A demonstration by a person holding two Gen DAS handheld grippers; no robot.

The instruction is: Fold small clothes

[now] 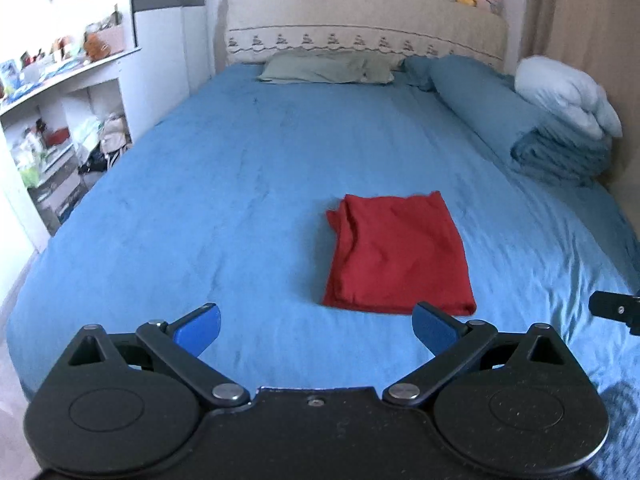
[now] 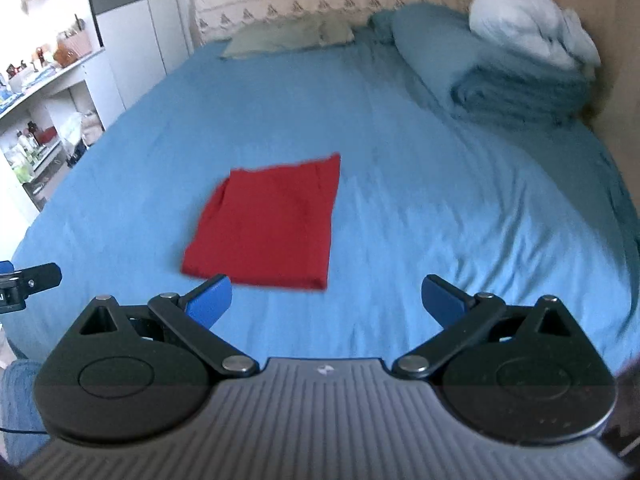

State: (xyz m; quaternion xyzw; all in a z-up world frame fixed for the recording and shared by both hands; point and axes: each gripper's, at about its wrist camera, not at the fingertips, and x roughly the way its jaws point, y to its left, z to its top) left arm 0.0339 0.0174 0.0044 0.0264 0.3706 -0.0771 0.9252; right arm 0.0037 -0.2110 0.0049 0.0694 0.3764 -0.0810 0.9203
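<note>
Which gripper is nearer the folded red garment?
Left, narrowly. Left gripper sits open just before the red garment, near its front edge; right gripper, open, is slightly farther.

Right tool point(image 1: 616, 311) cut off by frame edge, shelf clutter point(image 1: 60, 54) too small to identify, folded duvet point(image 2: 532, 28) motion-blurred

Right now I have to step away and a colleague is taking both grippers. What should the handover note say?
Left gripper: open, holds nothing, short of the red garment's near edge.
Right gripper: open, holds nothing, just short of the same edge.
Red garment: lies flat on the blue bed sheet as a folded rectangle, touched by neither gripper.
Done: it looks folded.
Left: perhaps tidy the slightly bunched left edge; no other small clothes are in view.
</note>
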